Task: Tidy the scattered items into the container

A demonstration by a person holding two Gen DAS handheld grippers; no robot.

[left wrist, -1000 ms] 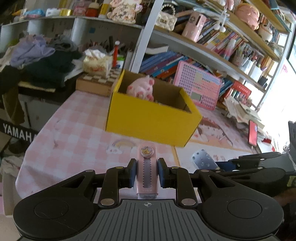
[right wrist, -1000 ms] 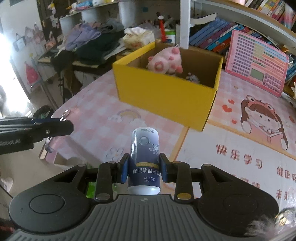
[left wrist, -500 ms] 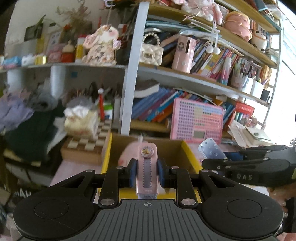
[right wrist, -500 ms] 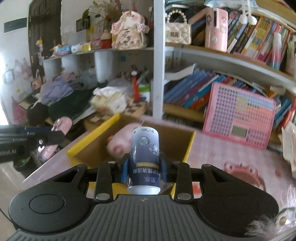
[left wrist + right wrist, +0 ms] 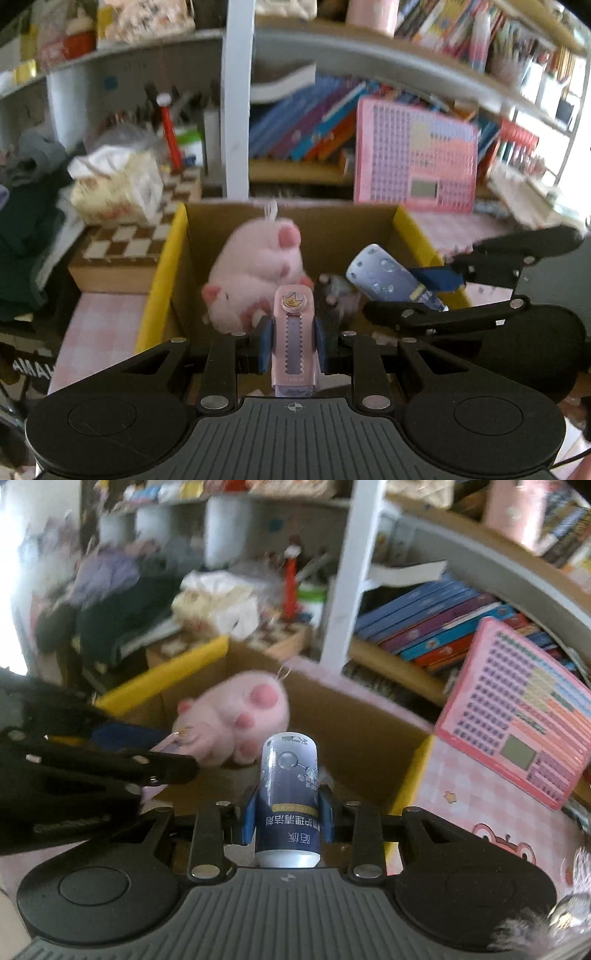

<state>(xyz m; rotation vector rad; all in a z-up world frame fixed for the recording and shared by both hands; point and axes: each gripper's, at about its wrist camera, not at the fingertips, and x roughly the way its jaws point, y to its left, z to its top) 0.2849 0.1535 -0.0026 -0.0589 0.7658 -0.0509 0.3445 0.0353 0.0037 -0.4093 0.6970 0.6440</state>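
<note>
My left gripper (image 5: 292, 343) is shut on a slim pink case with a crown sticker (image 5: 292, 332), held over the open yellow cardboard box (image 5: 162, 266). My right gripper (image 5: 287, 818) is shut on a small blue and white bottle (image 5: 289, 794), also over the box (image 5: 162, 675). A pink plush pig (image 5: 255, 273) lies inside the box, seen too in the right wrist view (image 5: 240, 716). The right gripper and its bottle (image 5: 391, 277) reach in from the right in the left wrist view. The left gripper (image 5: 162, 771) enters from the left in the right wrist view.
A small dark fuzzy item (image 5: 334, 295) lies on the box floor beside the pig. Behind the box stand a white shelf post (image 5: 236, 99), rows of books (image 5: 306, 125), a pink keyboard toy (image 5: 413, 162), a checkered board box (image 5: 122, 254) and a tissue pack (image 5: 118, 188).
Both grippers have travelled forward from the pink tablecloth to above the box, each keeping its item. The box interior and the pig now fill the middle of both views.
</note>
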